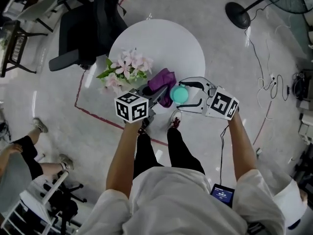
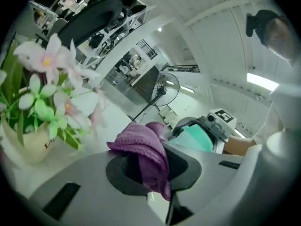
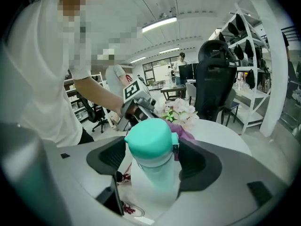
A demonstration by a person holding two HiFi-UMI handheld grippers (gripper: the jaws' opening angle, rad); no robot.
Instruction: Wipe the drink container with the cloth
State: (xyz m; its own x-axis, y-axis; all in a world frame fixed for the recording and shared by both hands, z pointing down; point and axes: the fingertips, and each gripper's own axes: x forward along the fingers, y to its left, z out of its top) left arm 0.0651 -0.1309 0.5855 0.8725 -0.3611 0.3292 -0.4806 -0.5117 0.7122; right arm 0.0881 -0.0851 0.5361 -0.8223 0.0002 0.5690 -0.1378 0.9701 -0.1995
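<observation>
The right claw (image 3: pixel 153 166), jaws wide, grips the teal drink container (image 3: pixel 149 140) upright at the round tabletop's (image 1: pixel 166 43) five o'clock edge. The left claw (image 2: pixel 150 168) pinches a purple cloth (image 2: pixel 141 140) at the container's ten o'clock. Wiping looks about to begin. Next, the cloth needs pressing against its side.

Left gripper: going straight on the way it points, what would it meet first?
Likely the bottle, just beyond the cloth clamped in the left gripper; depth is hard to judge.
</observation>
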